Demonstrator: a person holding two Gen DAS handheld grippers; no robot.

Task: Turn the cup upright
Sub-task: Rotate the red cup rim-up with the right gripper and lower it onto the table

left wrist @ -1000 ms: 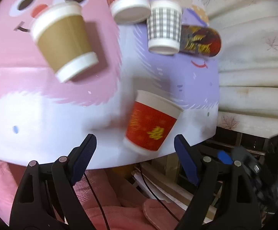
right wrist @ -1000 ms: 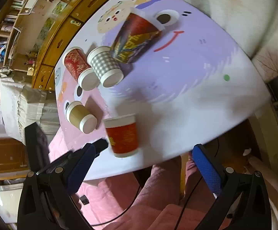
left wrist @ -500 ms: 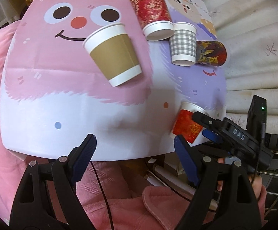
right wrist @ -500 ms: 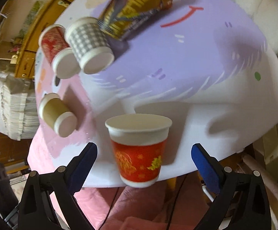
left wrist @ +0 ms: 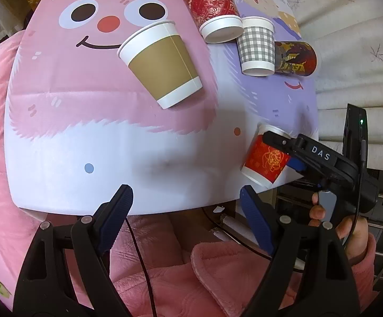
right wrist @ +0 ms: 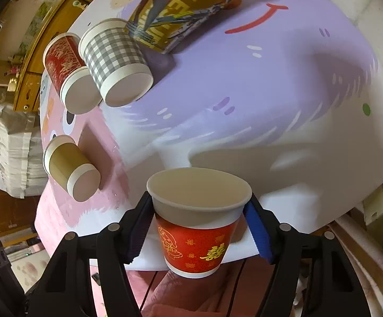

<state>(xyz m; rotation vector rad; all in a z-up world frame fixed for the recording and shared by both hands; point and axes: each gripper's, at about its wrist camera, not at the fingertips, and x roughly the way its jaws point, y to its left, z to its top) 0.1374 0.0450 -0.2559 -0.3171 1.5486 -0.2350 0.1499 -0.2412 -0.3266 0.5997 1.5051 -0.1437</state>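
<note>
A small red paper cup [right wrist: 195,240] with gold print and a white rim sits between my right gripper's [right wrist: 199,227] blue-padded fingers, mouth up, at the table's near right edge. The gripper is shut on it just below the rim. In the left wrist view the same cup [left wrist: 265,157] shows at the table's right edge with the right gripper [left wrist: 284,149] clamped on it. My left gripper [left wrist: 188,216] is open and empty, over the near table edge.
Upside down on the cartoon tablecloth [left wrist: 112,145] stand a brown cup [left wrist: 162,68], a tall red cup [left wrist: 207,2], a grey checked cup [left wrist: 257,47] and a dark red-gold cup [left wrist: 294,58]. Pink fleece lies below the table edge.
My right gripper has come up to the red cup and shut on it. My left gripper has drawn back to the left, away from that cup.
</note>
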